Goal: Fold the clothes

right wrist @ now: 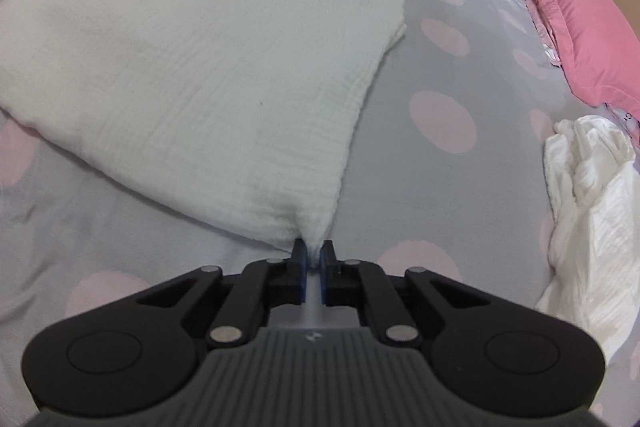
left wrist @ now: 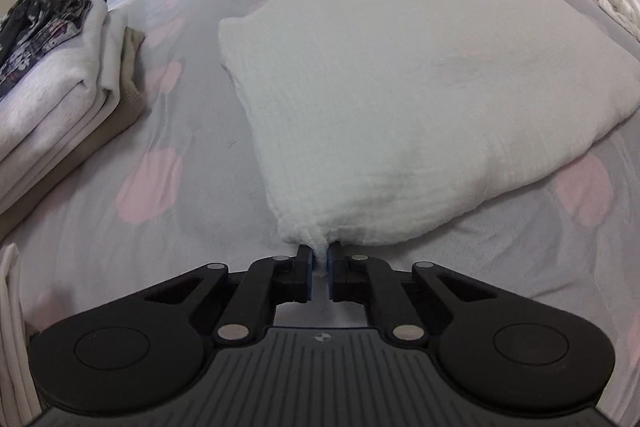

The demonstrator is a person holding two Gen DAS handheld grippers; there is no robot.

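A white crinkled cloth [left wrist: 400, 99] lies folded flat on the grey bedspread with pink spots [left wrist: 192, 131]. My left gripper [left wrist: 319, 253] is shut on the cloth's near left corner, and the fabric bunches between the blue pads. In the right wrist view the same white cloth [right wrist: 200, 67] spreads away to the upper left. My right gripper [right wrist: 313, 251] is shut on its near right corner, with the fabric pinched to a point between the pads. Both grippers point steeply down at the bed.
A stack of folded clothes [left wrist: 52, 99] with a dark patterned garment on top sits at the left. A crumpled white garment [right wrist: 592, 195] lies at the right. A pink pillow [right wrist: 580, 27] rests at the far right of the bedspread [right wrist: 440, 75].
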